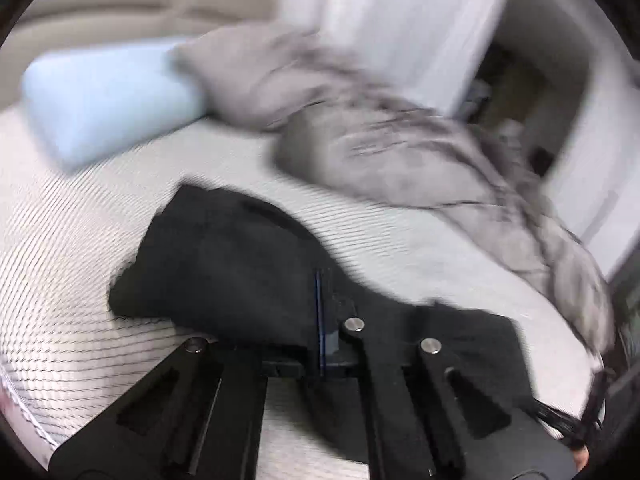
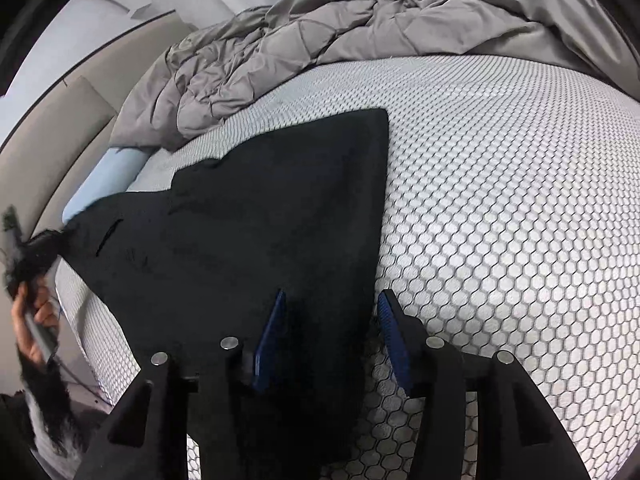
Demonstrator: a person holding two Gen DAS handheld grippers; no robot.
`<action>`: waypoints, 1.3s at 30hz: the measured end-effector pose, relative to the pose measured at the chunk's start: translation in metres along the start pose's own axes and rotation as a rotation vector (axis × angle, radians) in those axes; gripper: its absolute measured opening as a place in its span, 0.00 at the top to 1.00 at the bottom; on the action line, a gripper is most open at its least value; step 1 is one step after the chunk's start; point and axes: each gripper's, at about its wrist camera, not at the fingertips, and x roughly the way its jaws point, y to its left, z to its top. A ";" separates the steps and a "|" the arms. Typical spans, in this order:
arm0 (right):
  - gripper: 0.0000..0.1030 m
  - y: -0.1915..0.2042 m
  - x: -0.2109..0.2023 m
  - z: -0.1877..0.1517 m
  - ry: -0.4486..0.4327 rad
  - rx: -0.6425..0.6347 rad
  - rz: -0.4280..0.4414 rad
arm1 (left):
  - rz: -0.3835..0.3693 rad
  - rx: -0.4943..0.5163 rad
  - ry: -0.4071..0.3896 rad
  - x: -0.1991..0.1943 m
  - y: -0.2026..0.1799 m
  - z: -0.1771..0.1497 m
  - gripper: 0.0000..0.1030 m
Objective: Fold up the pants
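Black pants (image 2: 256,224) lie spread on the white honeycomb mattress (image 2: 500,200). My right gripper (image 2: 332,300) is open, its blue-padded fingers (image 2: 276,320) straddling the near right edge of the pants. In the blurred left wrist view the pants (image 1: 224,256) are bunched and lifted off the mattress (image 1: 80,240). My left gripper (image 1: 324,300) is shut on a fold of the black cloth. The left gripper's handle and the person's hand show at the far left of the right wrist view (image 2: 32,312).
A crumpled grey quilt (image 2: 320,32) lies along the far side of the bed, also in the left wrist view (image 1: 400,140). A light blue pillow (image 1: 108,100) sits at the head by the beige headboard (image 2: 52,140). A doorway (image 1: 516,92) opens beyond the bed.
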 end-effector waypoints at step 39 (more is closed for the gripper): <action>0.53 0.014 0.001 -0.012 0.115 0.102 0.383 | -0.207 0.546 0.435 0.106 -0.090 -0.128 0.40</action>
